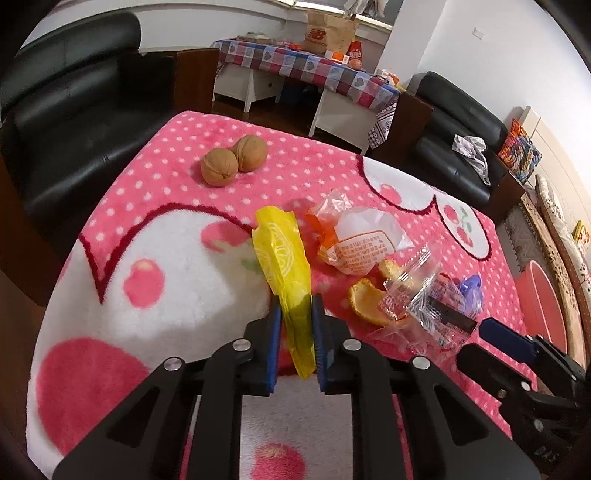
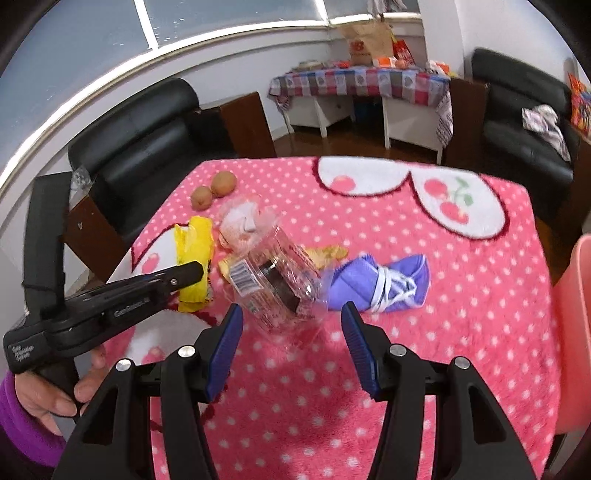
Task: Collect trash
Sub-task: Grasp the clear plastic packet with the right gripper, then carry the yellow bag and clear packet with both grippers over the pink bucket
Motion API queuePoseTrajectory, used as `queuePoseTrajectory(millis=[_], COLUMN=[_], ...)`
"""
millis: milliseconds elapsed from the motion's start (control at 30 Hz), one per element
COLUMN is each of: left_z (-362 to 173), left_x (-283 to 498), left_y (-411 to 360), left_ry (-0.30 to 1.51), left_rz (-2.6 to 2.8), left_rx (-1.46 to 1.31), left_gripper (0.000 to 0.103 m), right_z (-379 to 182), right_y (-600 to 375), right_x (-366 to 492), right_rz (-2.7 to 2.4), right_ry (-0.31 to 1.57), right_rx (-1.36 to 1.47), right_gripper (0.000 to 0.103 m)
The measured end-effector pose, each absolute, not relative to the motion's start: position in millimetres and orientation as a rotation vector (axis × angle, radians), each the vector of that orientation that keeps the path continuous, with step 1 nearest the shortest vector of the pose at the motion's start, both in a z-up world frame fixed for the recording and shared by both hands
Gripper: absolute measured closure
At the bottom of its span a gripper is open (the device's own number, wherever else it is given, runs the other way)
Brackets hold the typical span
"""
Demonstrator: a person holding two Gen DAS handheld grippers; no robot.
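— Two grippers over one heap, that's the worry. The left gripper (image 1: 296,314) has its pads pressed on the yellow wrapper (image 1: 282,251), low on its near end. The right gripper (image 2: 291,321) stands wide with nothing between its pads, and the clear wrapper (image 2: 273,284) lies just ahead of it.

— So what goes wrong?

— I'd guess the yellow one slips. It's thin, slick film, pinched only at one end, and the rest trails over the blanket (image 2: 443,314). Lift it fast and it may slide out or drag the white packet (image 1: 364,242) beside it.

— And the right side?

— The clear wrapper is crumpled and springy, and lies partly over the orange peel (image 1: 365,299). A grab there might take peel too, or flick it off. The purple mask (image 2: 380,280) lies just past it, near enough to snag. The two tools are close as well; they could knock.

— Where does it all go?

— Probably the pink bin (image 2: 576,332) at the table's right edge. The walnuts (image 1: 232,158) sit well apart at the far side; I doubt they're trash.

— Any writing?

— The paper bag (image 1: 330,33) on the far table shows the New Balance "NB" logo. The clear wrapper carries a barcode. The white packet has small orange print I can't read. The left tool's side has lettering, too blurred to make out.
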State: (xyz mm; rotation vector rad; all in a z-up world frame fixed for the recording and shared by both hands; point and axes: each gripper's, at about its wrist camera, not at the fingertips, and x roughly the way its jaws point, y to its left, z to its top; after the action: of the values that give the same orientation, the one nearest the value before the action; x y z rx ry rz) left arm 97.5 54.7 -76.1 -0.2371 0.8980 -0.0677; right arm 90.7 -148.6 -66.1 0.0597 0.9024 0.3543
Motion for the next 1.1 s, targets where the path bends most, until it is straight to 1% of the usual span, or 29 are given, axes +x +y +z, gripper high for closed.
queuePoseTrajectory(millis=[100, 167, 233, 333, 433, 500, 767, 1100], left_z=[-76.5, -76.8, -76.4, -76.0, -75.9, -75.6, -59.5, -37.7], left_x=[97.3, 96.9, 96.6, 95.3, 95.3, 95.1, 85.3, 73.8], left_y=[53.7, 53.8, 53.5, 53.4, 53.2, 53.0, 42.0, 7.6], left_ry=[0.893, 0.892, 0.893, 0.894, 0.894, 0.893, 0.869, 0.830], left_rz=[-0.072, -0.074, -0.076, -0.078, -0.077, -0.077, -0.092, -0.151], left_rx=[-0.228, -0.227, -0.227, -0.224, -0.225, -0.223, -0.200, -0.135], left_gripper=[0.088, 0.088, 0.088, 0.088, 0.088, 0.089, 0.090, 0.090], right_z=[-72.2, -74.9, -76.8, -78.1, -76.7, -74.6, -56.7, -34.7], right_y=[-147.6, -148.0, -148.3, -148.2, -146.9, -147.4, -157.7, -206.8], right_x=[93.9, 96.3, 99.3, 101.5, 99.2, 97.1, 81.2, 62.5], right_rz=[0.350, 0.346, 0.348, 0.355, 0.363, 0.368, 0.353, 0.251], right_ry=[0.923, 0.926, 0.931, 0.932, 0.922, 0.915, 0.849, 0.794], right_rx=[0.071, 0.080, 0.100, 0.120, 0.114, 0.111, 0.098, 0.143], right_gripper=[0.048, 0.050, 0.061, 0.070, 0.076, 0.079, 0.079, 0.079])
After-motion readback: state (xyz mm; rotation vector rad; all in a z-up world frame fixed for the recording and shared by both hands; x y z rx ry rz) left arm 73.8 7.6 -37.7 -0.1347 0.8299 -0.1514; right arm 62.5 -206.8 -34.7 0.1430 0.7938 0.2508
